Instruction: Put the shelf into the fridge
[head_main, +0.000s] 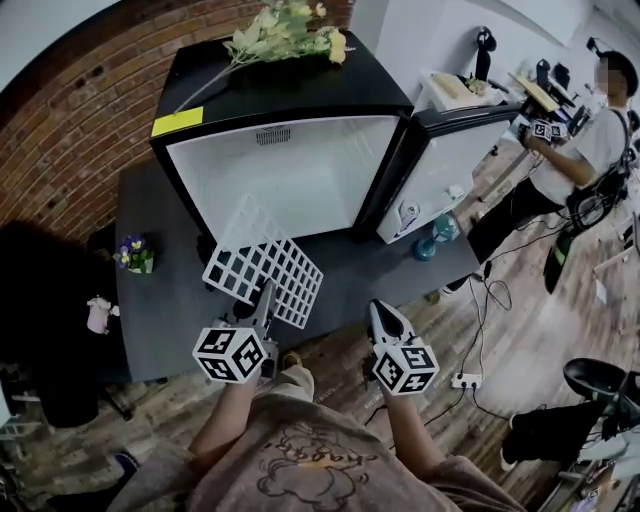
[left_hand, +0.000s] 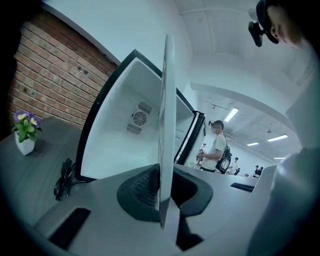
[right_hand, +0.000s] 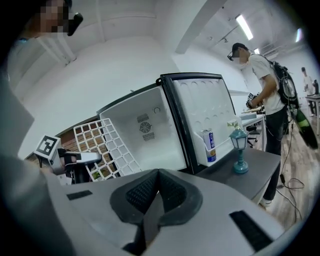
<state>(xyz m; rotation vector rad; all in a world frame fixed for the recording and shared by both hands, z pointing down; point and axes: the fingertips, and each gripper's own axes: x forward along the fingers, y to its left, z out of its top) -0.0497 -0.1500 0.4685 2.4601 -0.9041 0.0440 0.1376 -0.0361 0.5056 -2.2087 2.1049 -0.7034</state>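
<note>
1 shelf (head_main: 262, 262) in left tongs (head_main: 268, 290) | hides fridge (head_main: 300, 170) corner | right tongs (right_hand: 158, 172) closed

Lab-like workspace: brick wall (head_main: 60, 130), ceiling strip lights (left_hand: 231, 114), floor cables (head_main: 495, 290).

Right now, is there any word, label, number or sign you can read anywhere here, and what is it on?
Nothing reads as words.
Can in the fridge door: blue and white print, too blurred.
Yellow label on the fridge top: no writing shows.
Person's shirt: print too blurred.
Left gripper and right gripper: cubes bear black-and-white square markers, no words.
</note>
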